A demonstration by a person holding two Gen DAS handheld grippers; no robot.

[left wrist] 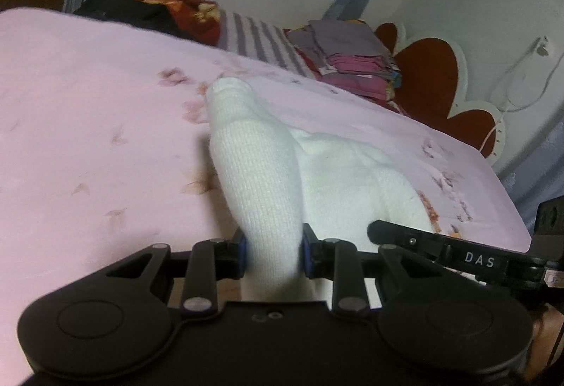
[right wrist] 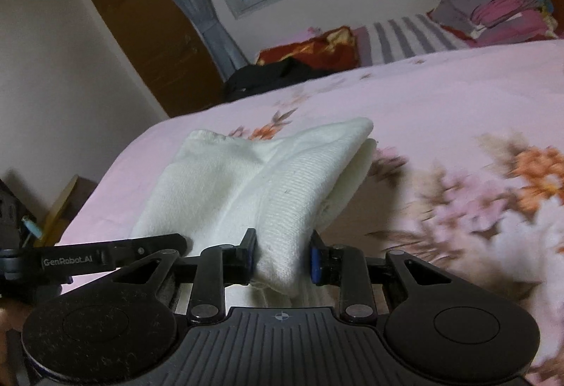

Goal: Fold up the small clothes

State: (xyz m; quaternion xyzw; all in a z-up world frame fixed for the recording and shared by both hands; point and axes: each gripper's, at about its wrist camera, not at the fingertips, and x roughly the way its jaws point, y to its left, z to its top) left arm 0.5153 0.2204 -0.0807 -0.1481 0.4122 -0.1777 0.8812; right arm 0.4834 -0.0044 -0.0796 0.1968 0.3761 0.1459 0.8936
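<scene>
We see the left gripper clamped on a white knit garment that stretches away over the pink floral bedsheet. The right gripper reaches in beside it, touching the same cloth.

Pink floral bed under a white knit garment, stacked folded clothes at its far end

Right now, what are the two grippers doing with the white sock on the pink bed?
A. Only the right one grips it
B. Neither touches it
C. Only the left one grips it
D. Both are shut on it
D: the white sock sits pinched in the left gripper, and the right gripper likewise clamps its knit fabric above the pink bed sheet.
</scene>
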